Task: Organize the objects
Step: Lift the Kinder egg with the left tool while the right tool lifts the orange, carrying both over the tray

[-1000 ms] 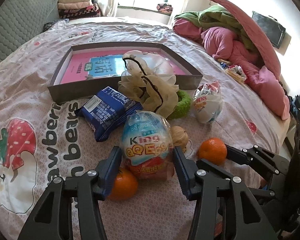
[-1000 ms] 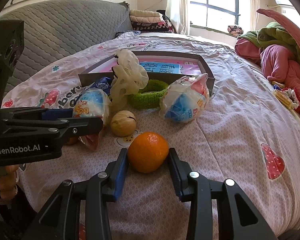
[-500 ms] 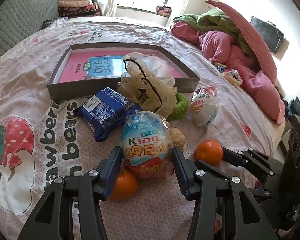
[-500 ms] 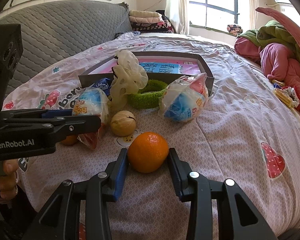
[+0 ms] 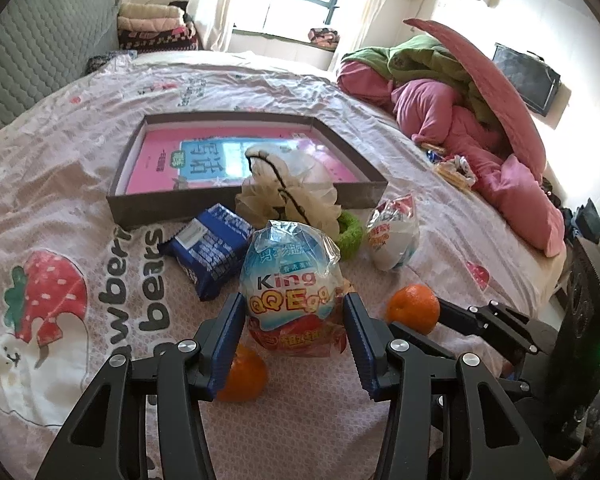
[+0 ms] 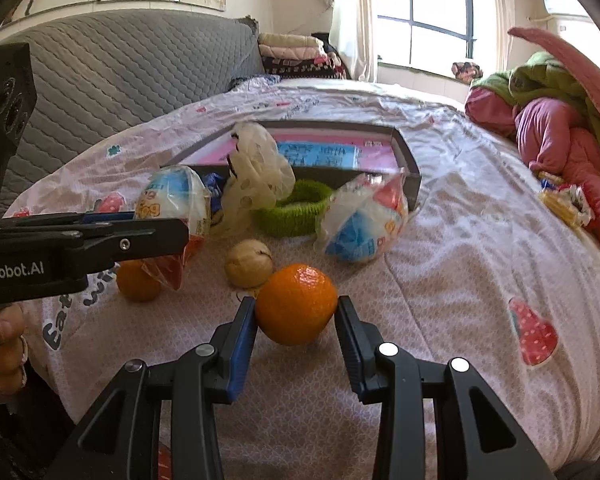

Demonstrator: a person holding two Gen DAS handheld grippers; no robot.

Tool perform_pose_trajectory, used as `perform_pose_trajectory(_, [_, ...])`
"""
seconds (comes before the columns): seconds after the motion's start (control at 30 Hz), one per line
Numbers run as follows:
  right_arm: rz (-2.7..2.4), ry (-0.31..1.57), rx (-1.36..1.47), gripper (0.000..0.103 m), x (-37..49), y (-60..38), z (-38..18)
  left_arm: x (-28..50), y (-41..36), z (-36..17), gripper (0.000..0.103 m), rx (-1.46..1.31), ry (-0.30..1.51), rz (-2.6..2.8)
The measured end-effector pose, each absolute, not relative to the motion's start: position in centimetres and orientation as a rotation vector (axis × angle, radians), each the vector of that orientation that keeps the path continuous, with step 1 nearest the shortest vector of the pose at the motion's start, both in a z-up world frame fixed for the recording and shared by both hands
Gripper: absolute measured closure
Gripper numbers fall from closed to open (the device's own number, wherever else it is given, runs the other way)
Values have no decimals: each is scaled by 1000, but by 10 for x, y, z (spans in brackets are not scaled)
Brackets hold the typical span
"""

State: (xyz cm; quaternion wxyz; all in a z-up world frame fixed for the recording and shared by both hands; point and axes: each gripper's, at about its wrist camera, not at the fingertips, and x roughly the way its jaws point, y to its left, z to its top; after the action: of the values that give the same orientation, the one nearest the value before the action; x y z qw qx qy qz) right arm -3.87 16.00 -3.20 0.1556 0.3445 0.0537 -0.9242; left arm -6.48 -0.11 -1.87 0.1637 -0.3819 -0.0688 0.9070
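hidden: second orange point(image 5: 242, 376) lower centre, partly behind left tool point(image 5: 294, 338) finger | walnut point(image 5: 345, 286) all but covered by egg pack point(image 5: 290, 284) | green ring point(image 5: 350, 232) mostly behind mesh bag point(image 5: 288, 192) | cut off: hand point(image 6: 2, 344) at left edge | blurred: tray point(image 6: 410, 168) print

Left black two-finger gripper point(image 5: 294, 316) angled downward, blue-padded jaws pressed on both sides of a wrapped egg-shaped toy point(image 5: 290, 284). Right black two-finger gripper point(image 6: 296, 312) likewise tilted down, pads clamped on a round orange tangerine point(image 6: 296, 303). Bare hand point(image 6: 2, 346) wrapped around left handle.
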Motion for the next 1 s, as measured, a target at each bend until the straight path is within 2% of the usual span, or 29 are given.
perform_pose_trajectory(1.0, [-2717, 180, 755, 63, -54, 162, 18, -65, -18, 6, 51, -993, -197, 2684])
